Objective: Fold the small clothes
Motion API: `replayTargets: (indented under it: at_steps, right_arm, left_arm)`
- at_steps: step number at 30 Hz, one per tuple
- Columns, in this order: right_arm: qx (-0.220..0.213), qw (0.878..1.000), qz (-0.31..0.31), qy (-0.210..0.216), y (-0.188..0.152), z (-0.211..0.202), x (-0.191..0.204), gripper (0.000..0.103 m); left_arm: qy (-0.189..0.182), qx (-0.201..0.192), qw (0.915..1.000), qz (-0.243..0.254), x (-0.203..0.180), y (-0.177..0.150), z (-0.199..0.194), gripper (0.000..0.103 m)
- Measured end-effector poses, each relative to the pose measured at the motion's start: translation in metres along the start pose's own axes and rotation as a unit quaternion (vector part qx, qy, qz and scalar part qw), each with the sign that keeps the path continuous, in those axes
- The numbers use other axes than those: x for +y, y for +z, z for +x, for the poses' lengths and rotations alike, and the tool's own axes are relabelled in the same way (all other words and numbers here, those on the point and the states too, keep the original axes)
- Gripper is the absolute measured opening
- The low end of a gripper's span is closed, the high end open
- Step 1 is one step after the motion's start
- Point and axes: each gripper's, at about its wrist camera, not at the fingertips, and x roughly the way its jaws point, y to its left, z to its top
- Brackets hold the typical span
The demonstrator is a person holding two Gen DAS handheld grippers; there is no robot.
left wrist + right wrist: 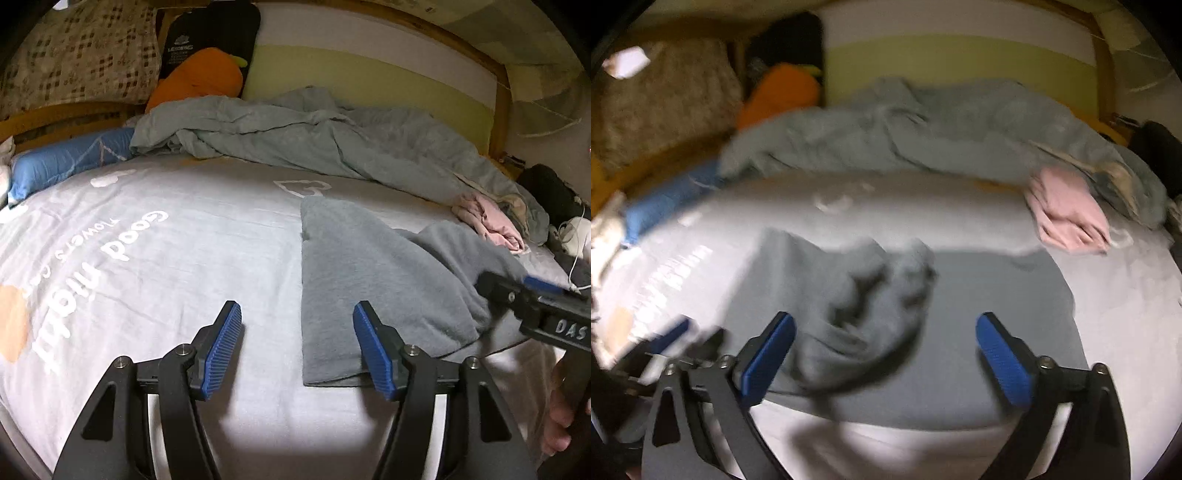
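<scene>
Left wrist view: I see my left tongs (297, 349) nearest the lens, pads apart and empty above the printed bed sheet (155, 266), with the left edge of the grey garment (369, 280) between the pads but untouched. The grey garment lies partly folded on the sheet, its right side bunched. My right tongs (517, 291) sit at its right edge; in the blurred right wrist view they (884, 360) stand wide apart over the rumpled cloth, gripping nothing. Farther back lie a pink garment (491, 221), a crumpled blue-grey duvet (295, 133) and an orange plush (199, 81).
</scene>
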Motion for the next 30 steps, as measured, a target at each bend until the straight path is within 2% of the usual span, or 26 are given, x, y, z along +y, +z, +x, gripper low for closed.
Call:
replayTargets:
  at_steps: [2,5,13,16,18,19,20,22,25,28,30]
  right_arm:
    - [0.001,1.000,0.027,-0.016,-0.007,0.002,-0.013,0.097]
    - [0.012,0.998,0.066,-0.003,-0.019,-0.001,-0.037,0.097]
    - [-0.001,0.999,0.048,-0.022,-0.025,-0.006,-0.036,0.097]
    - [-0.031,0.998,0.057,0.000,-0.019,-0.020,-0.037,0.097]
    - [-0.057,0.996,0.060,0.020,-0.007,-0.031,-0.035,0.093]
    - [-0.062,0.996,0.057,0.032,0.001,-0.033,-0.033,0.071]
    - [-0.060,0.996,0.052,0.047,0.008,-0.033,-0.030,0.033]
    - [-0.032,0.994,0.042,0.100,0.024,-0.024,-0.022,0.005]
    - [-0.041,0.990,0.033,0.127,0.038,-0.016,-0.010,0.005]
    - [-0.006,0.990,0.025,0.135,0.047,0.005,0.005,0.005]
    - [0.019,0.993,0.025,0.111,0.046,0.020,0.008,0.005]
  left_arm:
    - [-0.015,-0.002,0.9997,-0.018,0.007,-0.002,0.002,0.068]
    - [-0.037,0.005,0.9982,-0.046,0.019,-0.001,0.006,0.073]
    - [-0.034,0.006,0.9986,-0.041,0.016,-0.002,0.007,0.074]
    - [-0.036,0.006,0.9982,-0.047,0.017,-0.002,0.007,0.074]
    - [-0.033,0.005,0.9984,-0.045,0.015,-0.002,0.006,0.074]
    - [-0.033,0.004,0.9985,-0.045,0.015,-0.003,0.006,0.074]
    - [-0.033,0.004,0.9984,-0.045,0.016,-0.003,0.006,0.074]
    - [-0.034,0.004,0.9984,-0.046,0.016,-0.003,0.006,0.074]
    - [-0.036,0.004,0.9981,-0.049,0.015,-0.004,0.005,0.074]
    - [-0.038,0.005,0.9979,-0.051,0.015,-0.004,0.005,0.074]
    - [-0.039,0.005,0.9978,-0.053,0.015,-0.004,0.005,0.074]
